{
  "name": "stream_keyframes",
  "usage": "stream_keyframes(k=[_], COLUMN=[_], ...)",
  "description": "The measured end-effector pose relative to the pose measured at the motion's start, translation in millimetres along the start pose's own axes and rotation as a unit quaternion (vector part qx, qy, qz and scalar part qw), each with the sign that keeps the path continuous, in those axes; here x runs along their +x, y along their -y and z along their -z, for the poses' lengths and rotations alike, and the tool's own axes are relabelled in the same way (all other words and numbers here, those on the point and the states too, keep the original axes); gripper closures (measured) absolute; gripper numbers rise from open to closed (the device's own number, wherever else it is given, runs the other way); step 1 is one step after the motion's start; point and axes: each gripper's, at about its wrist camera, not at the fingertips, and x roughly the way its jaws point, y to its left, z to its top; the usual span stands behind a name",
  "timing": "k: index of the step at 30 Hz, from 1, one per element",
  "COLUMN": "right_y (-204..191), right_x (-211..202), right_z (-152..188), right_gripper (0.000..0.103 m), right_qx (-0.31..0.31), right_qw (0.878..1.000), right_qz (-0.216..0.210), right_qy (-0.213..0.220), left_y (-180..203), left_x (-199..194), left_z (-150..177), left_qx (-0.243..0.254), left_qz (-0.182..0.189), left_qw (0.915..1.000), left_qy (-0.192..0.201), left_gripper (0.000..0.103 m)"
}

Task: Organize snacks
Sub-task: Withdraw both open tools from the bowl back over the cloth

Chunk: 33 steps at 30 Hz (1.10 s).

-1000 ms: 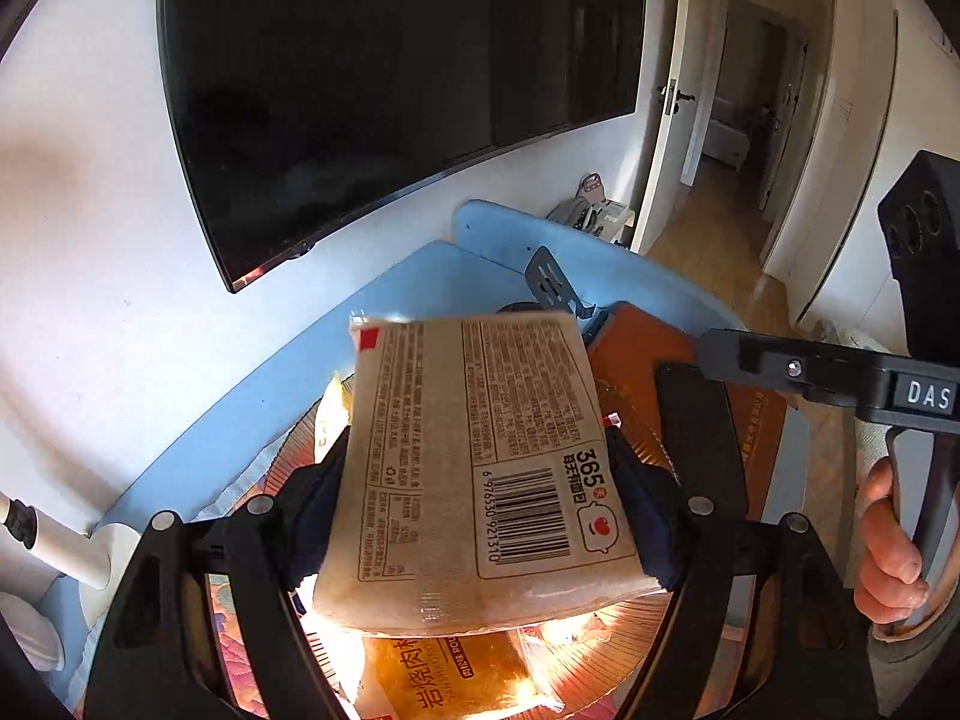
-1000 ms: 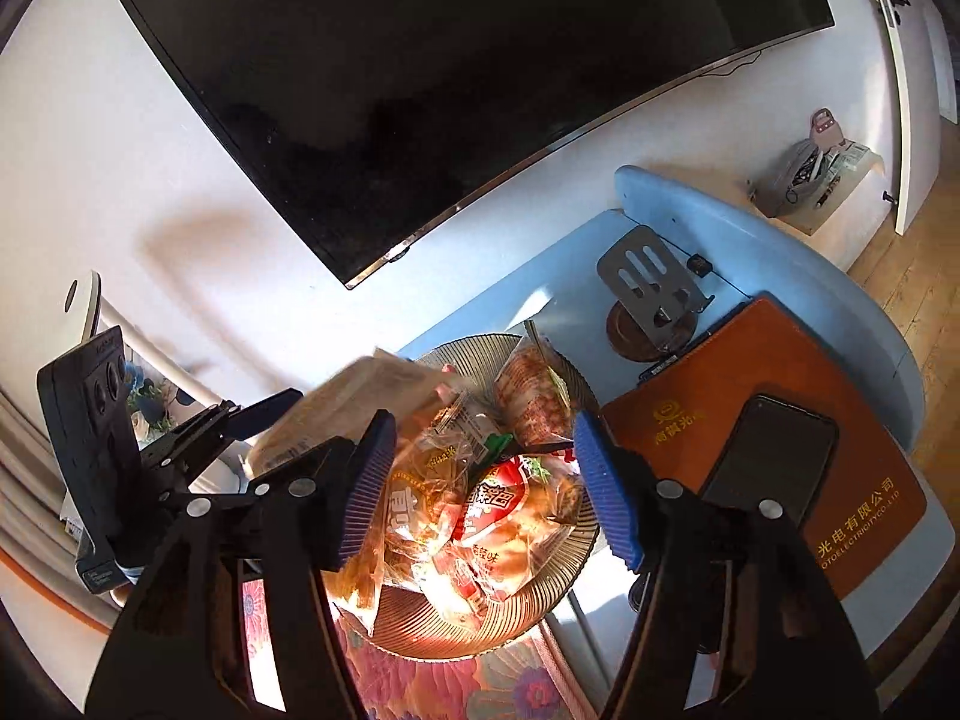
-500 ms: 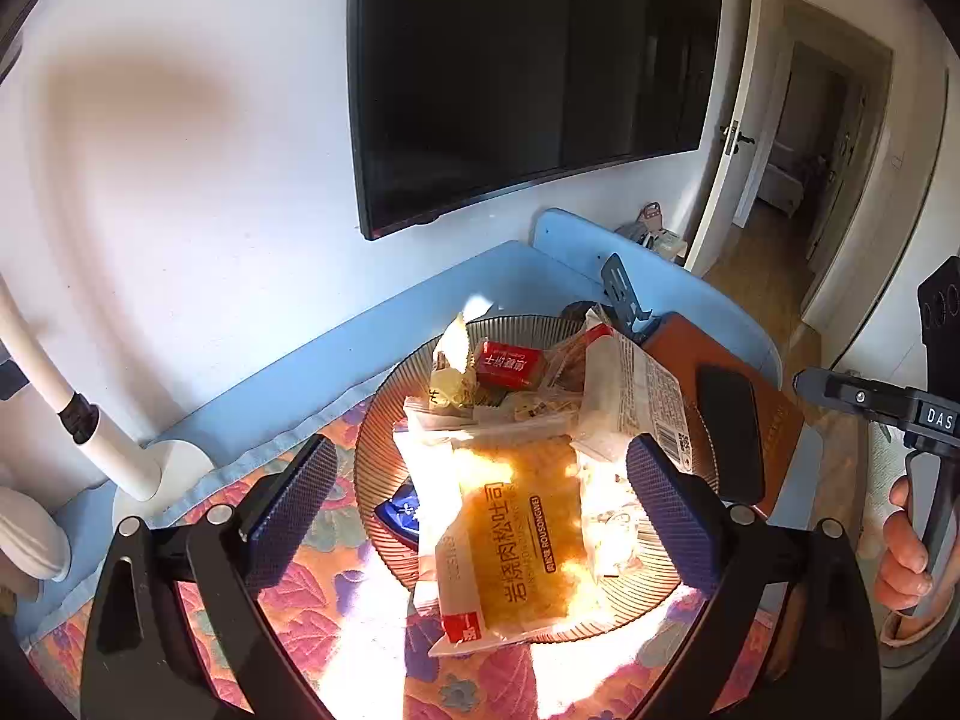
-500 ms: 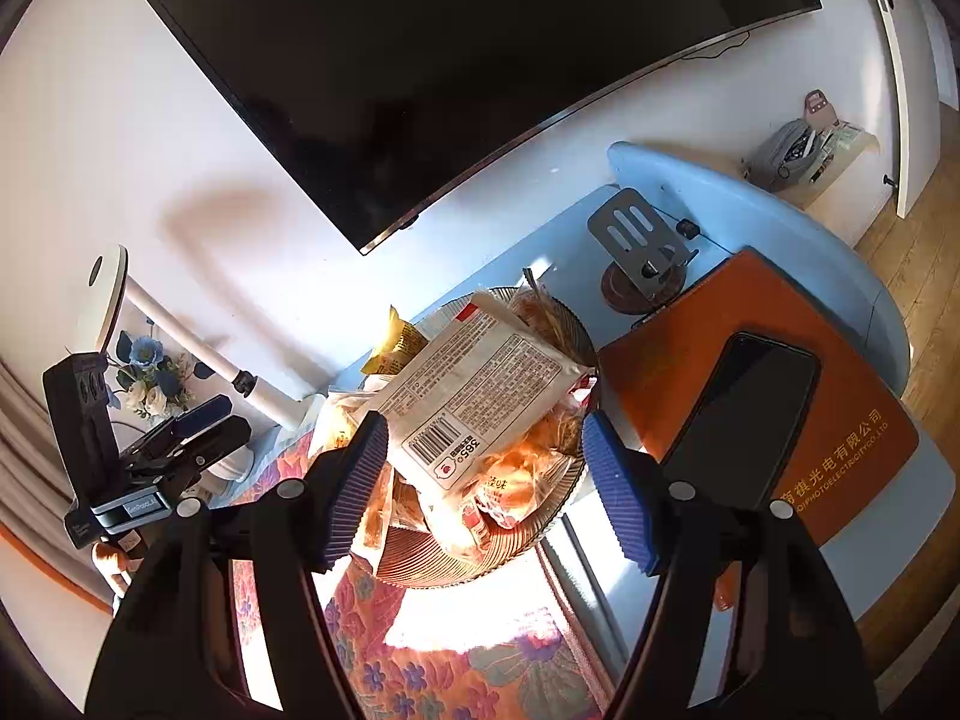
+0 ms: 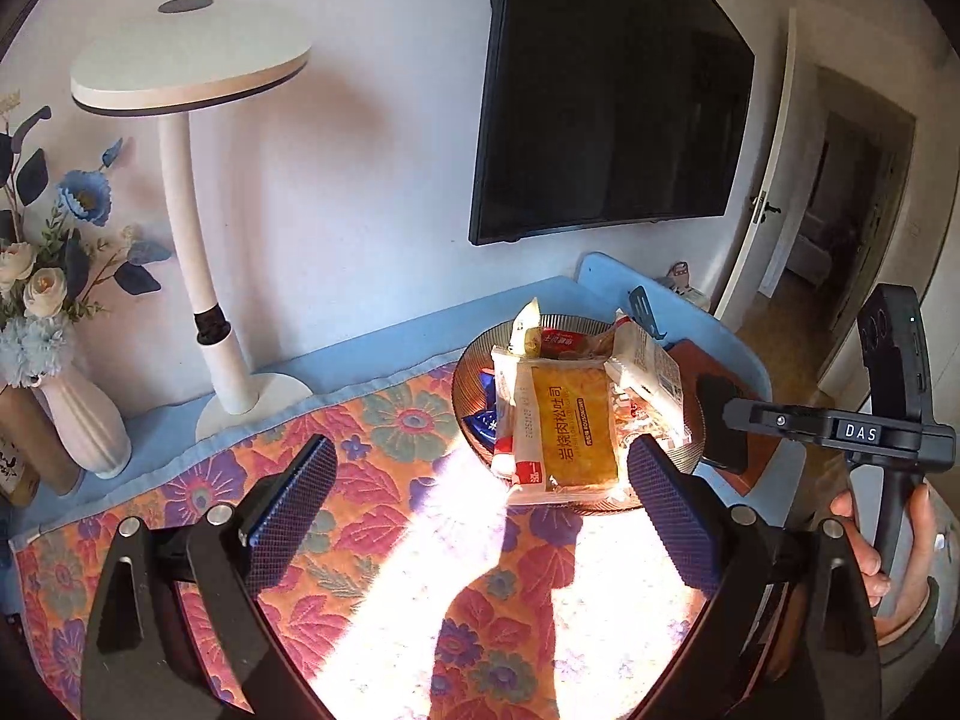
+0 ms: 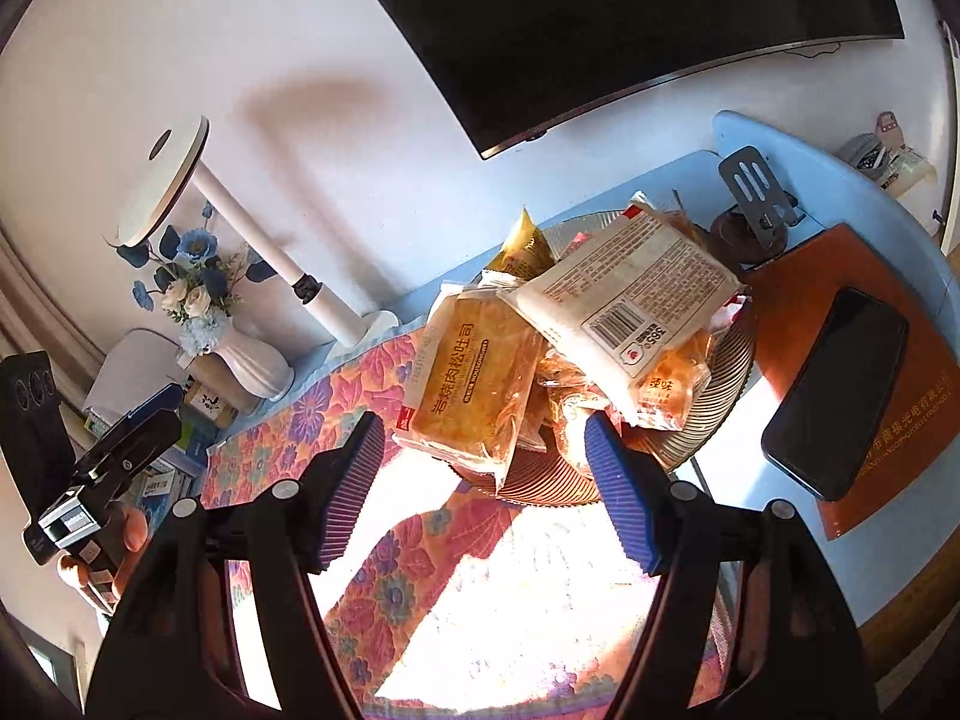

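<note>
A ribbed glass bowl (image 5: pixel 465 384) (image 6: pixel 720 384) on the table holds a pile of snack packs. A yellow bread pack (image 5: pixel 570 426) (image 6: pixel 474 384) lies on the near side. A white pack with a barcode (image 5: pixel 651 369) (image 6: pixel 624 294) lies on top at the right. A small yellow sachet (image 5: pixel 528 330) (image 6: pixel 525 246) sticks up at the back. My left gripper (image 5: pixel 480 492) is open and empty, held back from the bowl over the floral cloth. My right gripper (image 6: pixel 480 480) is open and empty, close to the bowl's near rim.
A floral cloth (image 5: pixel 372 468) covers the blue table. A white lamp (image 5: pixel 204 276) and a white vase with flowers (image 5: pixel 84 420) stand at the left. A black phone (image 6: pixel 837 384) lies on an orange mat (image 6: pixel 924 420) right of the bowl, beside a metal stand (image 6: pixel 756 192). A TV hangs on the wall.
My left gripper let go of the white barcode pack onto the pile in the bowl, opened wide and drew back to the left. My right gripper also pulled back a little.
</note>
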Motion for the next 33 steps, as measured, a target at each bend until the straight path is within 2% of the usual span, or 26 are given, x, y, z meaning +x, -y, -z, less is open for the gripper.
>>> stream_keyframes(k=[7, 9, 12, 14, 17, 20, 24, 28, 31, 33], right_y=[-49.9, -57.1, -63.6, -65.2, -64.7, -65.7, -65.4, -69.3, -70.4, -67.2], right_x=[-3.8, -11.9, -24.5, -29.4, -30.0, -24.8, -21.9, -9.9, -5.9, -5.2], right_z=[20.6, 29.4, 48.7, 63.3, 83.0, 93.4, 103.2, 119.5, 126.7, 126.9], right_gripper=[0.025, 0.021, 0.019, 0.019, 0.017, 0.017, 0.010, 0.010, 0.010, 0.010], right_qx=[-0.043, -0.046, -0.049, -0.050, -0.051, -0.063, -0.051, -0.065, -0.073, -0.064], right_qw=[0.998, 0.996, 0.991, 0.986, 0.979, 0.974, 0.971, 0.967, 0.961, 0.962], right_qz=[0.044, 0.064, 0.102, 0.136, 0.179, 0.208, 0.222, 0.241, 0.262, 0.262], right_qy=[0.027, 0.042, 0.066, 0.078, 0.078, 0.068, 0.077, 0.056, 0.052, 0.051], left_y=[-19.0, -18.3, -10.3, -2.6, 3.9, 3.7, -1.1, -21.8, -25.7, -23.7], left_x=[-32.0, -35.9, -38.2, -37.0, -28.2, -8.8, 21.7, 47.9, 49.4, 49.4], left_z=[20.6, 23.7, 34.7, 48.6, 79.4, 108.3, 138.5, 162.4, 171.8, 174.2], left_qx=[-0.020, -0.024, -0.029, -0.032, -0.038, -0.035, -0.008, -0.061, -0.058, -0.051], left_qz=[-0.015, -0.007, 0.003, -0.006, -0.030, -0.062, -0.102, -0.057, -0.062, -0.066], left_qw=[0.9997, 0.9996, 0.9995, 0.9994, 0.9987, 0.9974, 0.9947, 0.9952, 0.9953, 0.9957], left_qy=[0.007, 0.010, 0.013, 0.013, 0.015, -0.005, -0.010, -0.052, -0.046, -0.040], left_gripper=[0.007, 0.007, 0.006, 0.006, 0.006, 0.006, 0.006, 0.006, 0.006, 0.006])
